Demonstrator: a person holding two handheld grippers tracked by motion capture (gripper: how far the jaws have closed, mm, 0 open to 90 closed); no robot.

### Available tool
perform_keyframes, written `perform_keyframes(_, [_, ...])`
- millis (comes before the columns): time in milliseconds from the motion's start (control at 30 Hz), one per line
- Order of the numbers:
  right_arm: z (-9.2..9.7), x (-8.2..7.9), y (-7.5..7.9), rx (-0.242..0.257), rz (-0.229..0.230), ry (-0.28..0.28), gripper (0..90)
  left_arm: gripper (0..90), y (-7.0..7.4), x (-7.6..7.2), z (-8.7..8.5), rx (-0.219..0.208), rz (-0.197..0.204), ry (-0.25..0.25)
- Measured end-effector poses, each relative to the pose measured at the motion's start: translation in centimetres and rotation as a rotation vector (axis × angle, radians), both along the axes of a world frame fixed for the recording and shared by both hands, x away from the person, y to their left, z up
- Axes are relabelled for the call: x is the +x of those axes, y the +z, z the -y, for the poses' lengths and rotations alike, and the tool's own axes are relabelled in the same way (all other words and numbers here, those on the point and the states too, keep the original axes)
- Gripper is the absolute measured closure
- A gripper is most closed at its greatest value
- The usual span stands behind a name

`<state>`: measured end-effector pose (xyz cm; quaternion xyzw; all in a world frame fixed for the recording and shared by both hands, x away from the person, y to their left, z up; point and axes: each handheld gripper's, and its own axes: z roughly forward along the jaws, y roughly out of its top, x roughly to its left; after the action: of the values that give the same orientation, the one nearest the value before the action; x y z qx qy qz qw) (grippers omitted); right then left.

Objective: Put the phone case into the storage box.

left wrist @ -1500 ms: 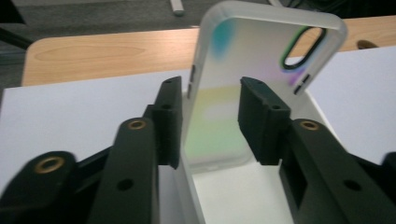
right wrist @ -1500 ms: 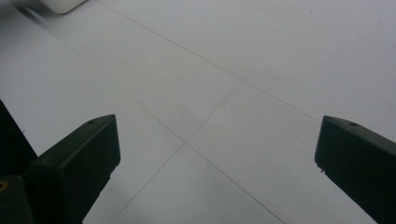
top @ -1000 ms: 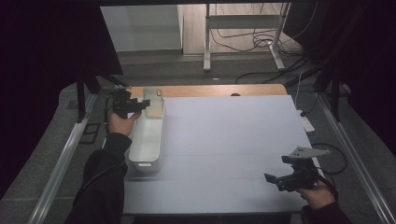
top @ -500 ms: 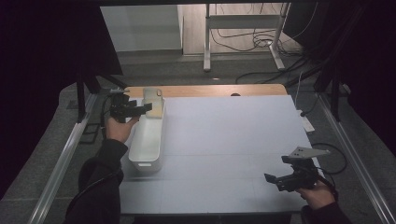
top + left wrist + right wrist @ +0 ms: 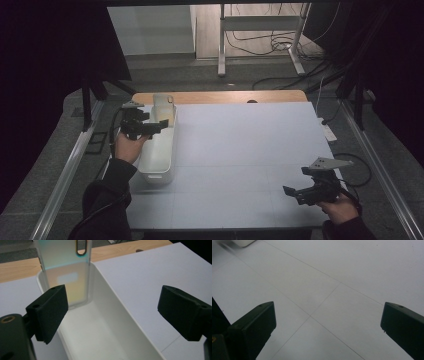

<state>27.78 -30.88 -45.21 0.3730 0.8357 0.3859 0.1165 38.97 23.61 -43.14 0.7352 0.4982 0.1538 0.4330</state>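
Two grippers in my hands; my left gripper point(image 5: 159, 126) hangs over the white bin point(image 5: 159, 155), its jaws just spread wide with nothing between them; the phone case point(image 5: 65, 272) stands upright at the bin's far end; my right gripper point(image 5: 292, 194) gapes, empty, over the table point(image 5: 240, 150).

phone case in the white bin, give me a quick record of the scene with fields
phone case: iridescent, clear, upright, leaning against the far end wall inside the bin
bin: white, long, at the table's left edge
left gripper: jaws have just been opening, nothing between them, near the case but apart from it
right gripper: open, holds nothing, over the table's near right corner
table: white top
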Motion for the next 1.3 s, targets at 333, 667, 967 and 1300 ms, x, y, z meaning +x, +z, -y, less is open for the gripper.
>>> perform_keyframes(333, [0.0, 0.0, 0.0, 0.003, 0.000, 0.002, 0.0, 6.7, -0.3, -1.6, 0.8, 0.046, 0.013, -0.019])
perform_keyframes(667, [0.0, 0.0, 0.0, 0.007, -0.001, 0.005, 0.0, 6.3, -0.6, -3.5, 0.5, 0.027, 0.021, -0.006])
perform_keyframes(967, [0.1, 0.0, 0.0, 0.012, 0.000, 0.004, 0.0, 6.4, -0.7, -5.3, 0.3, 0.005, 0.039, -0.006])
perform_keyframes(1300, [0.1, 0.0, 0.0, 0.011, 0.000, -0.015, 0.0, 5.8, -0.8, -7.5, -0.3, -0.046, 0.051, -0.011])
